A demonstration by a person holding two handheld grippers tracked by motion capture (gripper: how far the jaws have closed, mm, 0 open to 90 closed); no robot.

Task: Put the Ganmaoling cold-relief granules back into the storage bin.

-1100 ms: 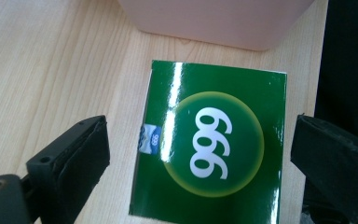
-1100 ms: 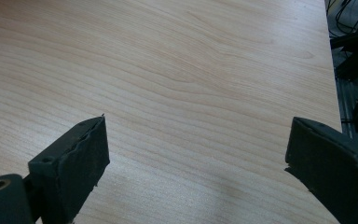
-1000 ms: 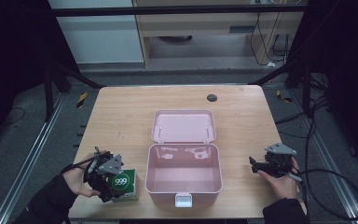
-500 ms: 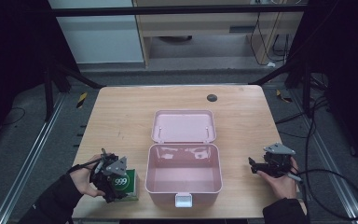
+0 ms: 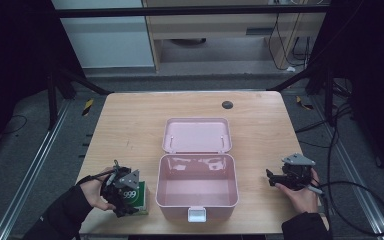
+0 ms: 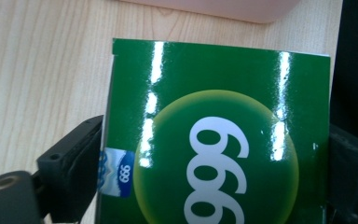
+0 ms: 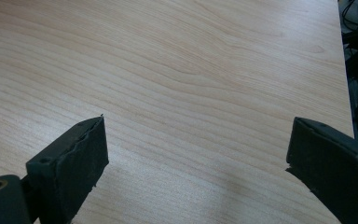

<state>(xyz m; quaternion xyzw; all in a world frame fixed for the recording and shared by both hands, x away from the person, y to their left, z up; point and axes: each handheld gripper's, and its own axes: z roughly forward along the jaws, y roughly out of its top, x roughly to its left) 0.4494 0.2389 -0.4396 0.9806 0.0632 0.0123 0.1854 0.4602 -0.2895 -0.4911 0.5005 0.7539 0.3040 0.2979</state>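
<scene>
A glossy green box [image 6: 214, 93] printed with "999" lies near the table's front left corner, just left of the pink case. My left gripper [image 6: 214, 163] has one black jaw against each long side of it, shut on the box. From above, the left gripper [image 5: 128, 196] covers much of the green box [image 5: 140, 197], held by a dark-sleeved hand. The pink case [image 5: 198, 212] stands open and looks bare inside, its lid [image 5: 196, 135] lying back flat. My right gripper [image 5: 271, 177] rests low at the right of the case; its jaws [image 7: 198, 158] stand wide open over bare wood.
The wooden table [image 5: 130, 125] has a small dark round mark [image 5: 227, 104] near its far edge. A white latch [image 5: 197, 215] sticks out of the case's front. Cables trail off the right side. Metal frame rails and dark floor surround the table.
My left gripper has slid a little right and toward the near edge, settling over the green box. The right gripper and the pink case have stayed put.
</scene>
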